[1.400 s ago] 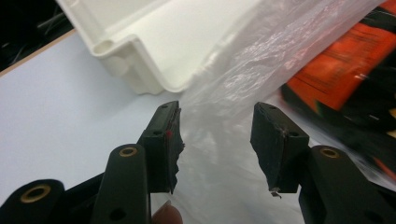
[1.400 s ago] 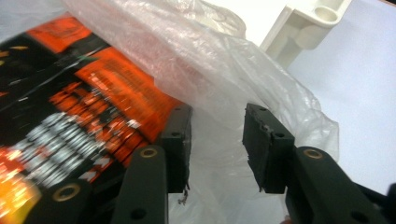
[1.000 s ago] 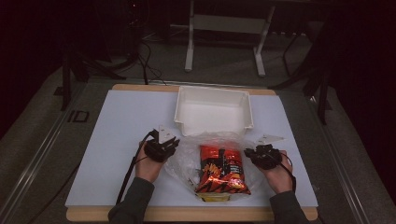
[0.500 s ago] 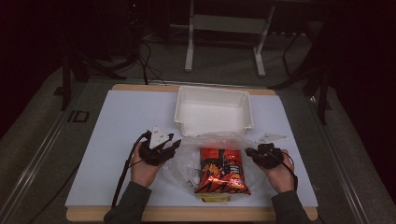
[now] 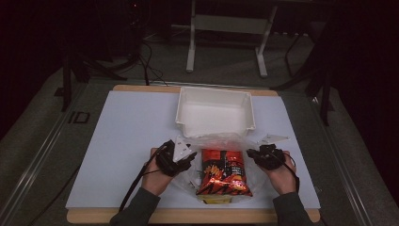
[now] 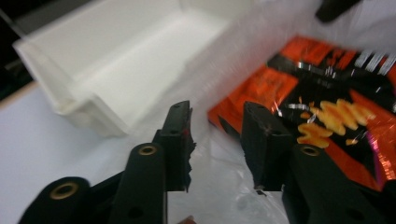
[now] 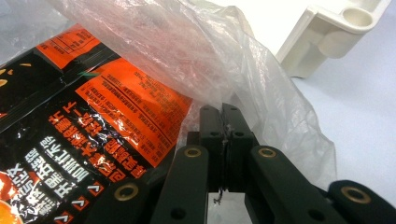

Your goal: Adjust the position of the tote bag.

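Observation:
An orange-and-black snack bag (image 5: 222, 172) lies inside a clear plastic bag (image 5: 221, 141) at the table's front centre. My left gripper (image 5: 188, 162) is at the bag's left side. In the left gripper view its jaws (image 6: 217, 112) stand open over the plastic film (image 6: 219, 177) with nothing pinched, having just been opening; the snack bag (image 6: 327, 107) lies to their right. My right gripper (image 5: 250, 154) is at the bag's right edge. In the right gripper view it (image 7: 223, 112) is shut on a fold of the clear plastic bag (image 7: 196, 51), beside the snack bag (image 7: 93, 116).
A white rectangular tray (image 5: 214, 128) stands just behind the bag, its corner (image 7: 336, 32) close to my right gripper. The white mat (image 5: 122, 141) covers the wooden table; dark floor, cables and a metal stand lie beyond the far edge.
My left gripper has opened and shifted right, closer to the bag. The right gripper and the bag have stayed put.

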Tool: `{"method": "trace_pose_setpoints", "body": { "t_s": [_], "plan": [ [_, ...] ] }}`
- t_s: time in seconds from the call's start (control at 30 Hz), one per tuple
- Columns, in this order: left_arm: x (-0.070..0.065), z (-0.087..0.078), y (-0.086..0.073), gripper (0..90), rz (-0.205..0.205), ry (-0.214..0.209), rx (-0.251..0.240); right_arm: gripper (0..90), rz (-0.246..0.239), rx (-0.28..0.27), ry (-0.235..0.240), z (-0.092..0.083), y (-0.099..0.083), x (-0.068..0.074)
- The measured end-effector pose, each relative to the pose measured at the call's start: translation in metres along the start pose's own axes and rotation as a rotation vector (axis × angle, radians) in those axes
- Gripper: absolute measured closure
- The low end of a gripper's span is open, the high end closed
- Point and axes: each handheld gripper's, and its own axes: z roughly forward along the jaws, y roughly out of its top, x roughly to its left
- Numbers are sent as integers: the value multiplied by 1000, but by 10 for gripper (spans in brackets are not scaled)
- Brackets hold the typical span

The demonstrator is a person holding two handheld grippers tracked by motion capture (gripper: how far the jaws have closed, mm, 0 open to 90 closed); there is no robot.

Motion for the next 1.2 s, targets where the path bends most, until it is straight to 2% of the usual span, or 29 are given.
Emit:
{"method": "trace_pose_setpoints", "body": {
  "t_s": [0.03, 0.17, 0.2, 0.3, 0.4, 0.47, 0.53, 0.6, 0.63, 0.7, 0.8, 0.93, 1.1, 1.2],
  "plan": [
    [-1, 6, -1, 586, 6, 0, 33, 886, 1, 0, 0, 0, 0, 0],
    [-3, 31, -4, 521, 10, 54, 121, 886, 4, -3, 5, 0, 0, -1],
    [-3, 36, -4, 506, 12, 79, 137, 886, 5, -5, 7, 0, 0, -1],
    [-2, 50, -3, 447, 18, 159, 166, 884, 6, -7, 11, 1, 0, -1],
    [-3, 63, -1, 447, 18, 194, 185, 883, 6, -10, 12, 1, 0, -1],
    [-3, 69, -1, 497, 35, 199, 208, 883, 10, -12, 11, 1, 1, -1],
    [-2, 71, -3, 657, 45, 182, 206, 885, 14, -13, 4, 0, 1, -3],
    [-2, 66, -3, 791, 61, 174, 185, 892, 15, -13, -17, -1, 1, -6],
    [0, 61, -3, 835, 61, 163, 166, 895, 12, -10, -30, -2, 1, -8],
    [4, 53, -2, 878, 43, 166, 131, 898, 20, -6, -54, -2, 1, -12],
    [16, 43, -1, 886, -16, 145, 82, 899, 28, -6, -86, -2, 1, -18],
    [23, 41, -4, 884, -57, 132, 65, 899, 18, 5, -119, 3, 2, -20],
    [21, 48, -6, 878, -77, 131, 84, 899, 27, 9, -150, 8, 4, -22],
    [18, 50, -6, 851, -73, 126, 80, 859, 31, -4, -119, 6, 3, -22]
  ]
}}
